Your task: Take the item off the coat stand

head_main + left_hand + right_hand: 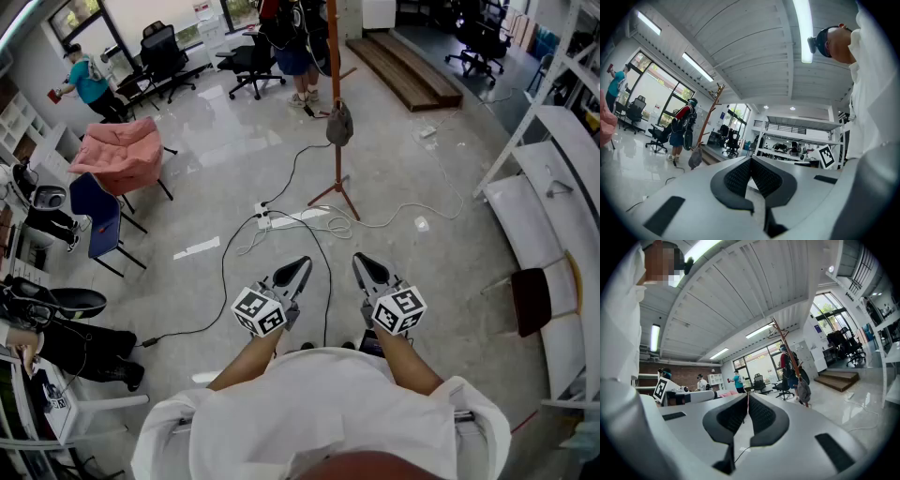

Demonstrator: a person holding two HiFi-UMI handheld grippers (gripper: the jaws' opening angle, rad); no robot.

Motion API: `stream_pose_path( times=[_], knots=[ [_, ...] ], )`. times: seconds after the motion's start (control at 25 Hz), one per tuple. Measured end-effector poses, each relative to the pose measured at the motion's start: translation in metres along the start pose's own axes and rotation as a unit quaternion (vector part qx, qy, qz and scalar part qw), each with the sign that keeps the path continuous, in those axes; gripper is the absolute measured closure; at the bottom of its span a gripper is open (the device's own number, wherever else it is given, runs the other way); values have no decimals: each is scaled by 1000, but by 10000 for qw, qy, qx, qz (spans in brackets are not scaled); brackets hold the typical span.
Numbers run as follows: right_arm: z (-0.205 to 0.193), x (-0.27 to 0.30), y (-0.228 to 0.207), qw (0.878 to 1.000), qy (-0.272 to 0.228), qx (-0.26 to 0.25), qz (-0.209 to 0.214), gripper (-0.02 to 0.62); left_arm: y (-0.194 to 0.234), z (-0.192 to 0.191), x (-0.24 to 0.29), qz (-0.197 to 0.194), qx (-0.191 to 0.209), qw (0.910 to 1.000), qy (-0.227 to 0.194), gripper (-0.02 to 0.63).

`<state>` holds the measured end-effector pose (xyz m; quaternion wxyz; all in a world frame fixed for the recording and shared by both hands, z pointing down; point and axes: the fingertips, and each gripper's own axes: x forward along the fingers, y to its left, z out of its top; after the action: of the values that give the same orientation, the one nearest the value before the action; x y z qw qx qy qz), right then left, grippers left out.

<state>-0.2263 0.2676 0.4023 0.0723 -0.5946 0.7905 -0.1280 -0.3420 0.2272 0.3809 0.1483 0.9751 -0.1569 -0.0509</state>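
Bag [339,124] hangs low on the coat stand [338,167], well ahead of the closed, empty left tongs [298,272] and right tongs [366,269]; floor cables [323,223] by its feet could snag, or a tug could tip it.

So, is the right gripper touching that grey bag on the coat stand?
Apart. The head view shows open floor between the right gripper and the grey bag.

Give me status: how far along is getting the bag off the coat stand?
Done: nothing yet. The grey bag hangs on the coat stand.
In hand: nothing. The left gripper and right gripper are both shut and empty, held out in front of the person, well short of the stand.
Left: walk up, open a gripper, grip the bag, lift it off.
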Motion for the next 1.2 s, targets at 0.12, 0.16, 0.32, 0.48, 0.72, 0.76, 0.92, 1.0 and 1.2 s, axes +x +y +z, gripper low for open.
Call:
stream_pose_path(
  times=[0.12,0.16,0.32,0.48,0.72,0.76,0.92,1.0,1.2],
  knots=[
    [14,13,12,9995,-293,79,-18,571,16,17,-7,31,230,9997,96,592],
    [17,15,17,9994,-350,25,-16,571,19,23,-10,20,302,9995,117,592],
    [22,13,9,9991,-301,-52,-287,571,26,32,-10,54,335,9993,147,592],
    [49,3,4,9959,-675,-234,-554,571,25,41,-14,115,250,9996,88,592],
    [54,-22,-28,9960,-675,-107,-584,569,22,30,9,38,112,9997,210,592],
    [59,-27,-33,9957,-742,-163,-538,569,22,28,13,34,99,9997,206,592],
    [66,-53,-42,9947,-864,-399,-387,569,14,12,26,-10,-61,9993,356,592],
    [62,-61,-55,9951,-829,-417,-334,569,8,4,38,-40,-103,9990,434,592],
    [40,-67,-79,9975,-593,-286,-261,569,5,-8,49,66,27,9987,505,592]
  ],
)
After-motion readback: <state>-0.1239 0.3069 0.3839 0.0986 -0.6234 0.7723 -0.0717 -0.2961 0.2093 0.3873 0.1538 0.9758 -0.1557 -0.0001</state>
